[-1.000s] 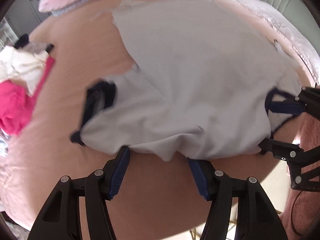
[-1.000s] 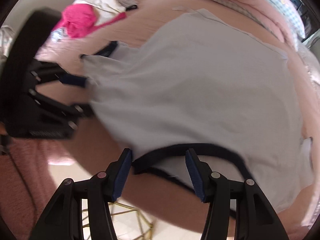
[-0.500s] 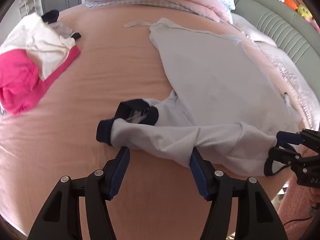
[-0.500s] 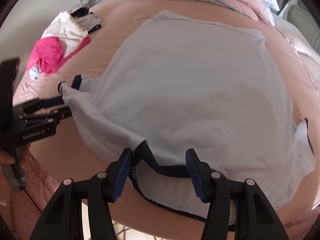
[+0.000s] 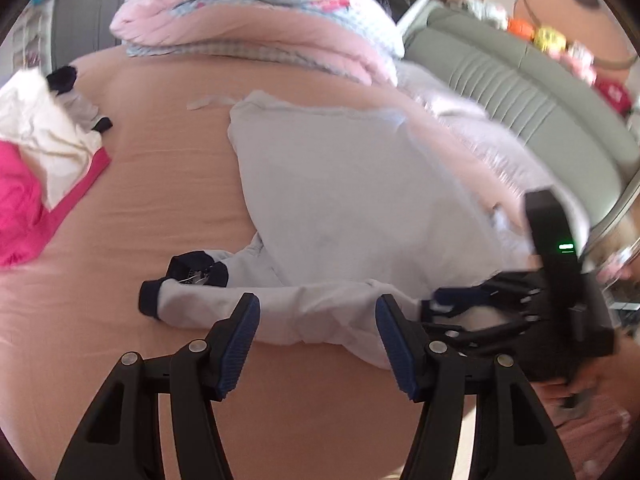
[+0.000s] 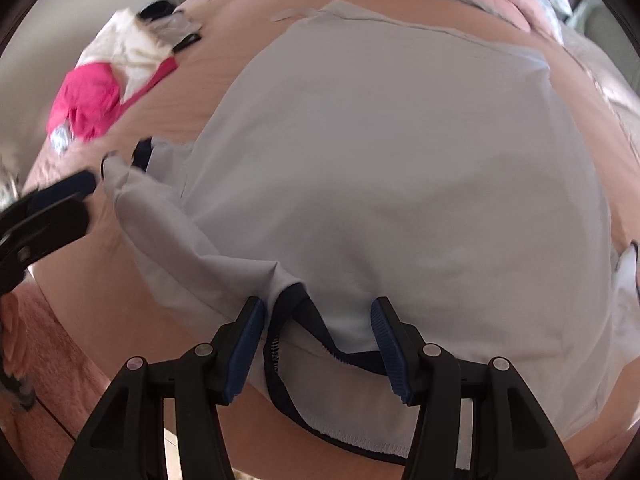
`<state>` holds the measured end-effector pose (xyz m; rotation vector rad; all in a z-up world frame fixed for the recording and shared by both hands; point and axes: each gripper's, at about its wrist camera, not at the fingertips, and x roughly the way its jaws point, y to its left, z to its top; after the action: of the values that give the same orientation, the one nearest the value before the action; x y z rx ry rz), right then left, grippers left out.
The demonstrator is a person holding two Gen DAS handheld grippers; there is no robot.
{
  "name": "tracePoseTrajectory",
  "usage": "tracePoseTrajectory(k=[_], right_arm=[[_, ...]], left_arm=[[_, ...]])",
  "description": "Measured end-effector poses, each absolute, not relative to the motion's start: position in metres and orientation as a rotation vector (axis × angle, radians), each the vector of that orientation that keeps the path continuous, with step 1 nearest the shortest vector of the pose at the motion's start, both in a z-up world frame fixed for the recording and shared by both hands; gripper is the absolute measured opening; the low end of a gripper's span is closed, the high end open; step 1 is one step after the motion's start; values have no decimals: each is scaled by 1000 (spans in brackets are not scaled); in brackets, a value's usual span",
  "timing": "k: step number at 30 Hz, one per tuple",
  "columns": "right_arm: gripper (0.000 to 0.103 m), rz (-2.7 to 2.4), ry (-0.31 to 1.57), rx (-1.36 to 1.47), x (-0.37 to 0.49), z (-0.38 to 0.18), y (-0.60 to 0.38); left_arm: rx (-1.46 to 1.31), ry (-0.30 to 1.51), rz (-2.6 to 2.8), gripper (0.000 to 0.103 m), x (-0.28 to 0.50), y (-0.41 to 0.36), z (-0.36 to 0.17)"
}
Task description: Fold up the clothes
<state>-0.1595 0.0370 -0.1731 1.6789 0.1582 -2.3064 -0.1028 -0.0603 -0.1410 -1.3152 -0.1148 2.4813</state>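
While both tools hung low over the near edge of the bed (image 5: 132, 184), the left gripper (image 5: 316, 336) stood with its blue-padded jaws spread wide, the pads clear of the cloth and nothing caught between them; just past its tips lay the folded-over sleeve (image 5: 256, 300) of the pale grey shirt (image 5: 352, 200), a soft roll running across the peach sheet and ending in a dark navy cuff (image 5: 150, 298) on the left. Beside it, to the right, the right gripper (image 6: 318, 338) hovered over the shirt's neckline, its jaws parted about halfway, and the navy collar (image 6: 316, 344) looped up between the pads; the pads looked a little apart from the fabric on either side, so it seemed to grip nothing. From the left tool's side, that right tool showed as a dark, blurred body with a small green light (image 5: 566, 246), held in a hand (image 5: 608, 392) at the bed's corner. Beyond the sleeve the shirt's body spread flat, hem end away from me, towards the head of the bed. Off to the left, well apart from the shirt, sat a heap of other clothes: a bright pink garment (image 5: 20, 216), a cream one (image 5: 44, 136) on top, and something dark and grey behind. Farther back lay a rolled pink quilt (image 5: 256, 28) with blue checked trim, and to its right a grey-green padded headboard (image 5: 532, 104) with small toys along its top.
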Motion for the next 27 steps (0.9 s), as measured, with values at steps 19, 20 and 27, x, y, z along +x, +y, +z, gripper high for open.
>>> tracePoseTrajectory(k=[19, 20, 27], right_arm=[[59, -2381, 382, 1550, -125, -149, 56], [59, -2370, 470, 1544, -124, -155, 51], [59, -2322, 730, 1359, -122, -170, 25]], left_arm=[[-1565, -39, 2457, 61, -98, -48, -142], [-1554, -46, 2462, 61, -101, -48, -141], [-1525, -53, 2483, 61, -113, -46, -143]])
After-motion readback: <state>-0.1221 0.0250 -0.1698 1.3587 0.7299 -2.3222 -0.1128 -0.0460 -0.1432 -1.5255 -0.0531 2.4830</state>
